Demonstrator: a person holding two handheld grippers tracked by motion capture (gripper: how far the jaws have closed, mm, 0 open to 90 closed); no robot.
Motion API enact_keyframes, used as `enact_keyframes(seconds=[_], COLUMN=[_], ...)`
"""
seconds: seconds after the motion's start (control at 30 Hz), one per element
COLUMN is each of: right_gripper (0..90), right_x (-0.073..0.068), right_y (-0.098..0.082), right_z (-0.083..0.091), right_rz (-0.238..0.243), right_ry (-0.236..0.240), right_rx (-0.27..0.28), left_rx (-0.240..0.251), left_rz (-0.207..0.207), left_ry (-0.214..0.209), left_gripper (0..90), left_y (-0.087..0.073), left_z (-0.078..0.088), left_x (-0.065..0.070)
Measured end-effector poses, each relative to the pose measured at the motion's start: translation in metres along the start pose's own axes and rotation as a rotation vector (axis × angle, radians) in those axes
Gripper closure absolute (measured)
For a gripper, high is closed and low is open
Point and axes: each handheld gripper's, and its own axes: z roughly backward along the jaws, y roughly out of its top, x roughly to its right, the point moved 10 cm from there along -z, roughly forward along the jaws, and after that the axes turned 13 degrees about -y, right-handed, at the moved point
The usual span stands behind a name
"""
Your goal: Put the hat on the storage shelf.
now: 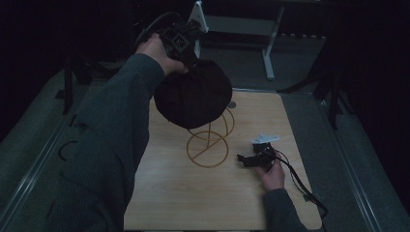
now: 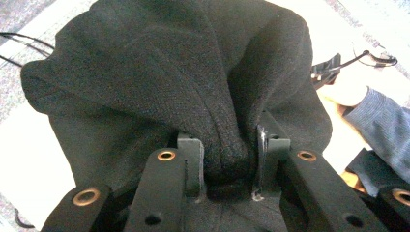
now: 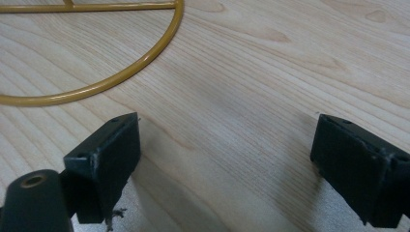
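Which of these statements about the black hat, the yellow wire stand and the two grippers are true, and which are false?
1. The left gripper is shut on the black hat. True.
2. The right gripper holds the yellow wire stand. False: its jaws are open and apart from the stand.
3. The hat lies flat on the wooden table. False: it hangs above the stand.
4. The stand rests on the table. True.
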Motion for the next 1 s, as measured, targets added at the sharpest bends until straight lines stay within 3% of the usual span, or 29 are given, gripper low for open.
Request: enact_keyframes(seconds=[1.0], right_gripper=[10.2], right_x=[0.000], right_y=[0.000], right_z=[0.000], right_rz=[0.001], right_ry=[0.000], right_rx=[0.000], left_rx=[-0.039], left_rz=[-0.023], left_ry=[-0.016], left_gripper=[70.0], left_y=[0.002], left_z=[-0.027], left_x=[0.006])
